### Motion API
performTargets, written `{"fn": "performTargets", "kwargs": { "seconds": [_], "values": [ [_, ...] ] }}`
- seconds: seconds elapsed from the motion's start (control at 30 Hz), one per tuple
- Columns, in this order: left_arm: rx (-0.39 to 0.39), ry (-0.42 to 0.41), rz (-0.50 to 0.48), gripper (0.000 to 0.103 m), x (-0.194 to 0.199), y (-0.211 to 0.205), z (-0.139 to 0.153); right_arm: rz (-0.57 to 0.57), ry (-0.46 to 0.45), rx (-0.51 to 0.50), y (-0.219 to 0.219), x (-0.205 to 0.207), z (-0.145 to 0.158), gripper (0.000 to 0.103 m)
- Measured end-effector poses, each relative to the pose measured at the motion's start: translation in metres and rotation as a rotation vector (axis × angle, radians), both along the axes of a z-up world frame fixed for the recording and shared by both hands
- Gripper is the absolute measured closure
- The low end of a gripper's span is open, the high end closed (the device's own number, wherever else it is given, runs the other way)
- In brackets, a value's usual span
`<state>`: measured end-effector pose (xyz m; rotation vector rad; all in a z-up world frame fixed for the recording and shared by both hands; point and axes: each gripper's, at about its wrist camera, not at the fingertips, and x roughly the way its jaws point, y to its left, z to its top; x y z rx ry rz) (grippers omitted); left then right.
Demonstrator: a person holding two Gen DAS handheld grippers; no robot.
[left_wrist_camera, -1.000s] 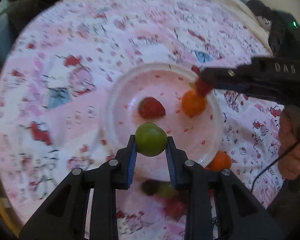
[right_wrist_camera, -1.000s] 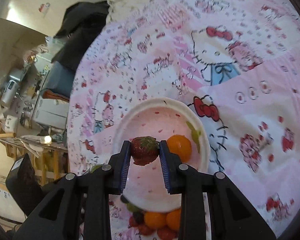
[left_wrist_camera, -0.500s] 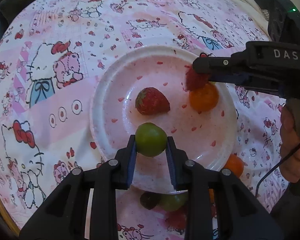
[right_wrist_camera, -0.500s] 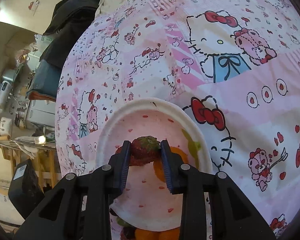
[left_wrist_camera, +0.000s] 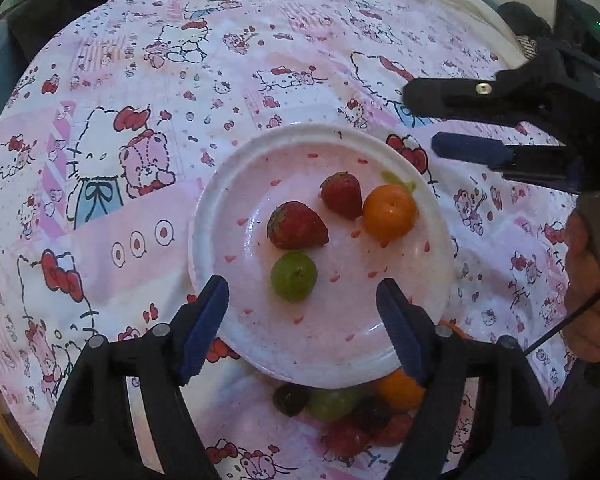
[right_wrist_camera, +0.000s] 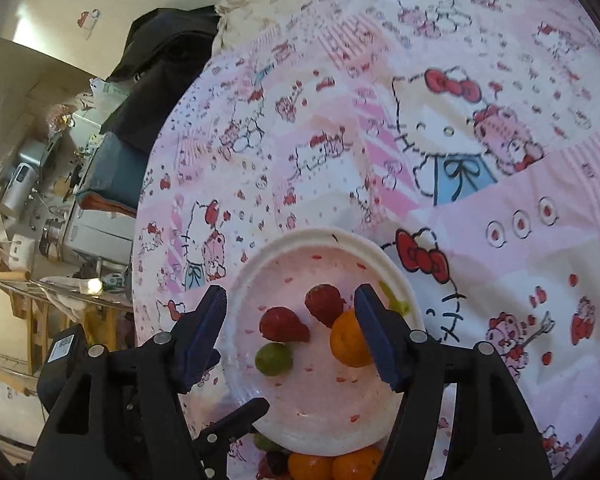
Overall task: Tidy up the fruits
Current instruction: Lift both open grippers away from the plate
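Observation:
A white plate with pink specks lies on the Hello Kitty cloth. On it lie two strawberries, an orange fruit and a green fruit. My left gripper is open and empty over the plate's near edge. My right gripper is open and empty above the plate; it also shows in the left wrist view at the right. The same fruits show in the right wrist view: strawberries, orange, green.
A heap of loose fruit lies on the cloth just in front of the plate, also in the right wrist view. A black garment and cluttered shelves lie beyond the bed's far left edge.
Both grippers have opened and pulled back. The green fruit from the left one and the strawberry from the right one now lie on the plate.

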<state>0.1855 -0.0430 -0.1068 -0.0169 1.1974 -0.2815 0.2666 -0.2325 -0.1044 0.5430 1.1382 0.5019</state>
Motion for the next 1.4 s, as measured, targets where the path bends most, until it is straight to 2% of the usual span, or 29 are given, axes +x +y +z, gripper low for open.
{"fn": "performTargets", "kwargs": {
  "seconds": [0.17, 0.33, 0.5, 0.63, 0.9, 1.4],
  "values": [
    [0.018, -0.046, 0.056, 0.029, -0.006, 0.01, 0.015, 0.017, -0.064, -0.052, -0.003, -0.011, 0.019, 0.034],
    [0.078, -0.101, 0.112, 0.029, -0.02, 0.019, 0.029, 0.013, -0.077, -0.07, -0.008, -0.029, 0.029, 0.034],
    [0.076, -0.141, 0.149, 0.029, -0.033, 0.029, 0.046, 0.025, -0.121, -0.113, -0.011, -0.052, 0.044, 0.034],
    [0.069, -0.174, 0.177, 0.029, -0.049, 0.036, 0.058, 0.039, -0.138, -0.171, -0.012, -0.076, 0.045, 0.034],
    [0.054, -0.216, 0.192, 0.029, -0.081, 0.041, 0.074, 0.021, -0.147, -0.175, -0.021, -0.114, 0.051, 0.034],
    [0.02, -0.193, 0.253, 0.029, -0.122, 0.05, 0.075, 0.005, -0.106, -0.191, -0.026, -0.165, 0.039, 0.034]
  ]
}}
